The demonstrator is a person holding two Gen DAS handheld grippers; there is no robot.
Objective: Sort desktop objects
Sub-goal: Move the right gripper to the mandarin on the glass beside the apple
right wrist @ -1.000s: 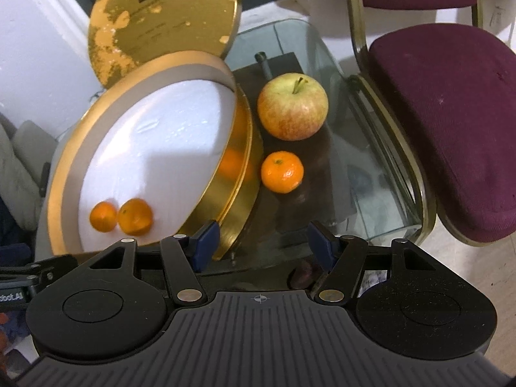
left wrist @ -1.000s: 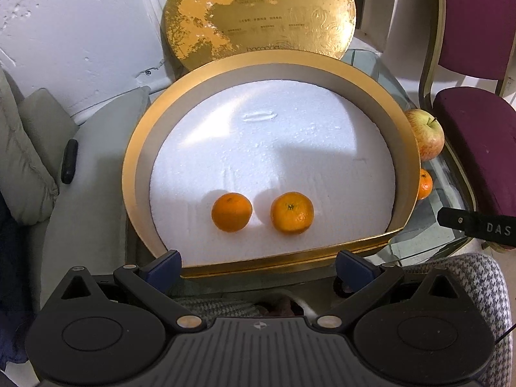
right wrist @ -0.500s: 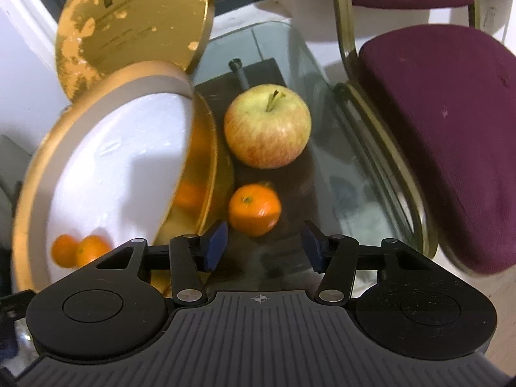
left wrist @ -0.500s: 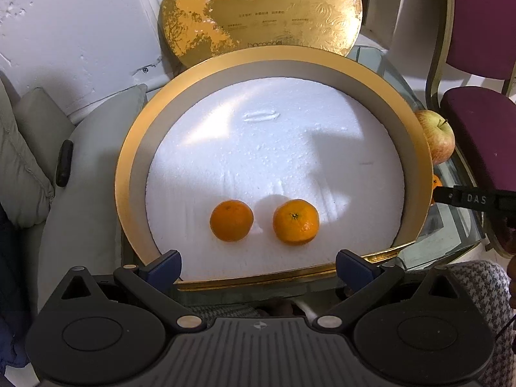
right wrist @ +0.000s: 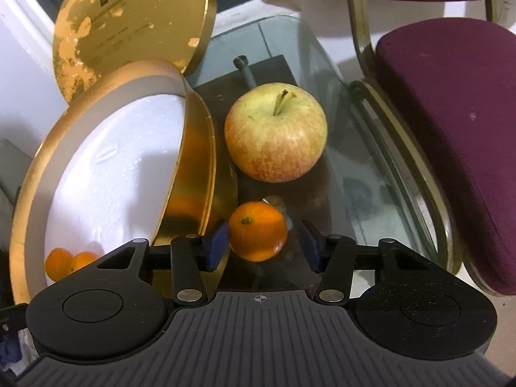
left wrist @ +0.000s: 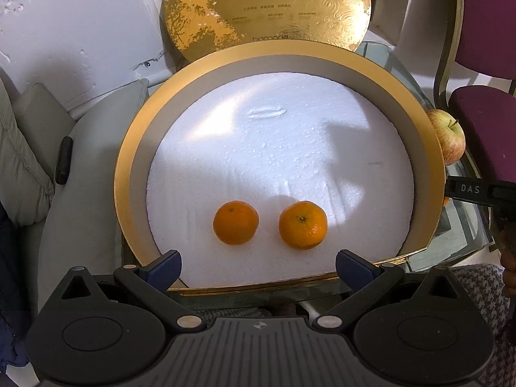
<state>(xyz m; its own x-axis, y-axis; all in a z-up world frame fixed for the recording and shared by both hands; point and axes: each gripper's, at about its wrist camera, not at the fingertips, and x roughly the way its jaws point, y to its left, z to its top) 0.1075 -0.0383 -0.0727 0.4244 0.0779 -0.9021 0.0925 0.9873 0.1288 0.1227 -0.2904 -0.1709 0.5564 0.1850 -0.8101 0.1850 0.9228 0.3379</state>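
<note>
Your right gripper (right wrist: pixel 263 241) is down at the glass table (right wrist: pixel 361 193), its blue pads spread apart with a mandarin (right wrist: pixel 258 230) sitting between them. The left pad (right wrist: pixel 218 243) is just beside the fruit, perhaps touching it; the right pad (right wrist: pixel 309 242) stands clear of it, so the mandarin is bracketed but not clamped. It rests on the table right against the outer gold wall of the box (right wrist: pixel 193 167), which mirrors an orange glow.

Just beyond that mandarin, also beside the box wall, stands the apple (right wrist: pixel 275 132), stem up. To the far side of the apple from the box is the maroon chair seat (right wrist: pixel 451 129).

Your left gripper (left wrist: pixel 257 266) hangs at the near rim of the box (left wrist: pixel 129 174), pads wide apart and holding nothing. Inside the box, on the white foam (left wrist: pixel 274 148), two mandarins lie side by side near the front: one to the left (left wrist: pixel 235 222), one to the right (left wrist: pixel 302 224), apart from each other and from the rim. In the left view the apple (left wrist: pixel 450 138) peeks out past the box's right edge.

Behind the box the gold lid (left wrist: pixel 264 9) leans upright against the white wall (left wrist: pixel 64 25). Left of the box is a grey cushion (left wrist: pixel 77 193).

At the box's right edge, in the left view, a black bar marked "DAS" (left wrist: pixel 471 190) reaches in; it seems part of your other tool.
</note>
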